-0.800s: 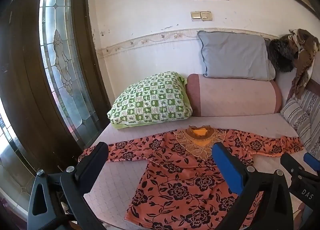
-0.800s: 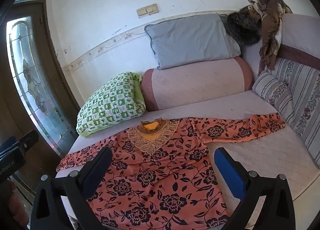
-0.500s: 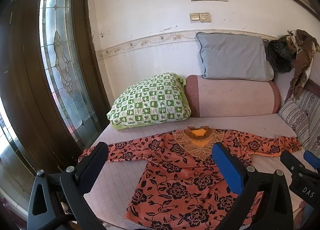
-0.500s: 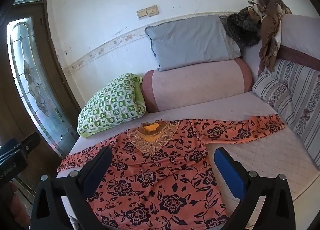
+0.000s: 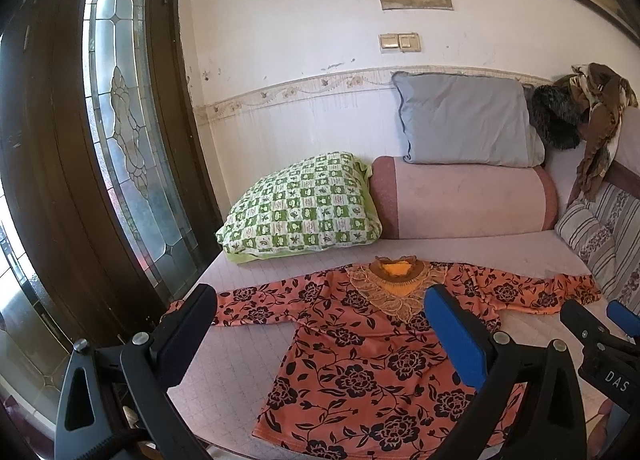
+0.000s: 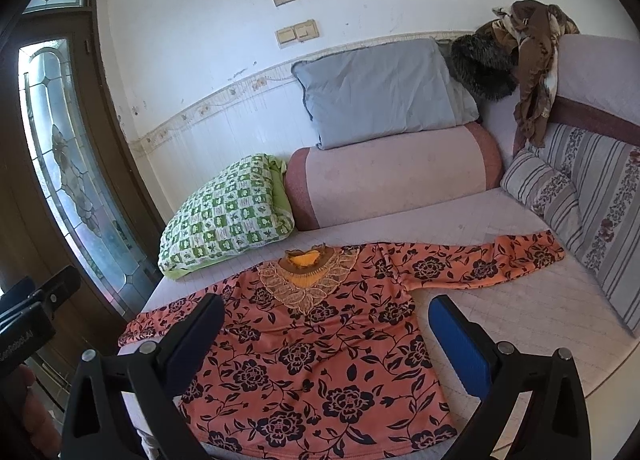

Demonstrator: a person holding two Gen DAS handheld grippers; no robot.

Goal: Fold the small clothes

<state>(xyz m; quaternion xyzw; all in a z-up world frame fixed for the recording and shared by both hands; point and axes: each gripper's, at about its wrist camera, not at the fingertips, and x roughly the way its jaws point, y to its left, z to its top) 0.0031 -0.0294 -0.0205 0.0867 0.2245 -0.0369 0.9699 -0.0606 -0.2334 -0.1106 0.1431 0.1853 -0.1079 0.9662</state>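
- On the daybed mattress point(image 6: 540, 300), an orange floral blouse point(image 6: 304, 356) is laid flat, face up, both sleeves spread outward, collar toward the bolster point(image 6: 392, 176).
- Left gripper point(image 5: 320, 324) is held above the blouse's left side, fingers wide, nothing gripped.
- Right gripper point(image 6: 324, 324) is held over the hem area, fingers wide, empty.
- Judged step: first fold not yet begun. Sleeve ends are best pinched at the cuffs and carried across the chest, fabric kept taut to avoid wrinkles.

A pink quilted daybed point(image 5: 248, 344) carries a flat orange floral blouse point(image 5: 360, 364), a green checked pillow point(image 5: 300, 212) and a bolster point(image 5: 464, 200).
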